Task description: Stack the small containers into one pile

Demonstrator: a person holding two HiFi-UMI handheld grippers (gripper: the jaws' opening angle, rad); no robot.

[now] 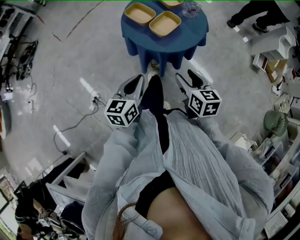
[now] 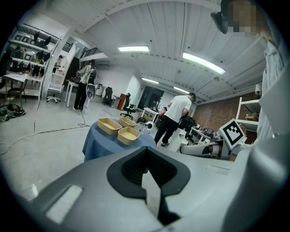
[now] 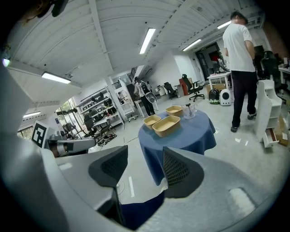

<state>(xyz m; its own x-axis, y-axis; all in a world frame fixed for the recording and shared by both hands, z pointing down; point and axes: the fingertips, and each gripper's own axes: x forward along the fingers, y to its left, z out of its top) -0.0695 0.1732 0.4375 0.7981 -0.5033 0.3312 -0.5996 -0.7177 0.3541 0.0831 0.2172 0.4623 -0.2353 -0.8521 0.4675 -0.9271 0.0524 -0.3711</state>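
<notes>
**Gripper state.** The left gripper [image 2: 146,149] has its dark ribbed pads brought together at the tips, with nothing between them. The right gripper [image 3: 145,152] has its jaws about half apart and holds nothing; only floor and blue cloth show through the gap. In the head view both grippers [image 1: 137,80] [image 1: 186,75] are held in front of the person's body and point toward the counter, well short of it.

**Task items.** Three shallow rectangular tan containers [image 1: 139,13] [image 1: 164,23] [image 1: 171,2] lie side by side on a small round counter draped in blue cloth [image 1: 187,33]. None is nested in another. A small clear glass-like item [image 1: 191,7] stands on the same counter, beside them. The right gripper view shows the same group [image 3: 166,125] ahead of the jaws.

**Step in hand.** Judged from the layout, this is the approach; no container has been touched and stacking is not yet begun.

**Next move.** Close the remaining gap to the counter. Open the left gripper before contact. Take one container by its rim wall and lower it squarely into a neighbour, since a tilted entry is likely to jam on the rim.

**Markings.** No brand or readable text is visible. Each gripper's cube [image 1: 122,111] [image 1: 205,103] bears black-and-white square markers only.
</notes>
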